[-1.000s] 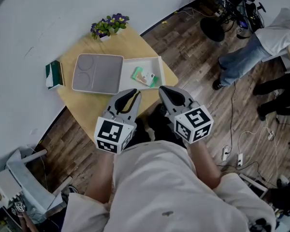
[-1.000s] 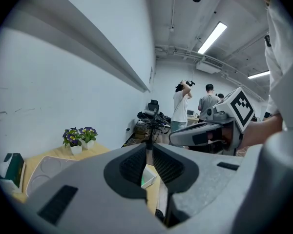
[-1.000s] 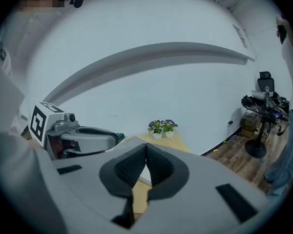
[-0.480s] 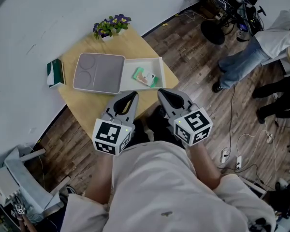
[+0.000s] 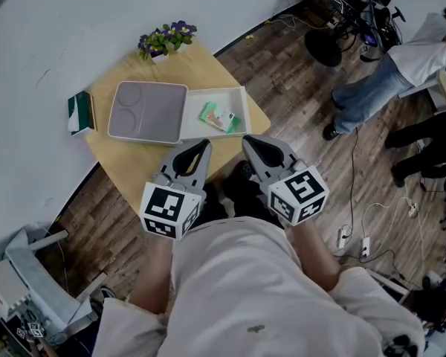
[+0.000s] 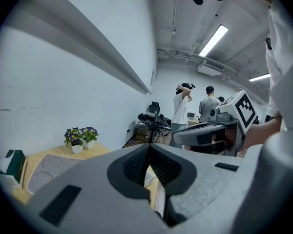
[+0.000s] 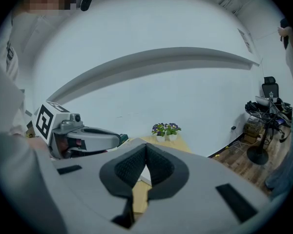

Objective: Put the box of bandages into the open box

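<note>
Wood tbl: open box, green box, flower pot.

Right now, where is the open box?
Head view: the open box sits on the right half of the table, beside the grey tray on its left, just ahead of the right hand-held gripper.

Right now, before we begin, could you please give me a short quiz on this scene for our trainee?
1. True or false: the left gripper holds a box in its jaws.
2. What lies inside the open box? A) a flowerpot B) a small green-and-white box C) nothing
3. What stands at the table's far corner?
Key: 1 false, its jaws are shut and empty; 2 B; 3 the potted plant.
</note>
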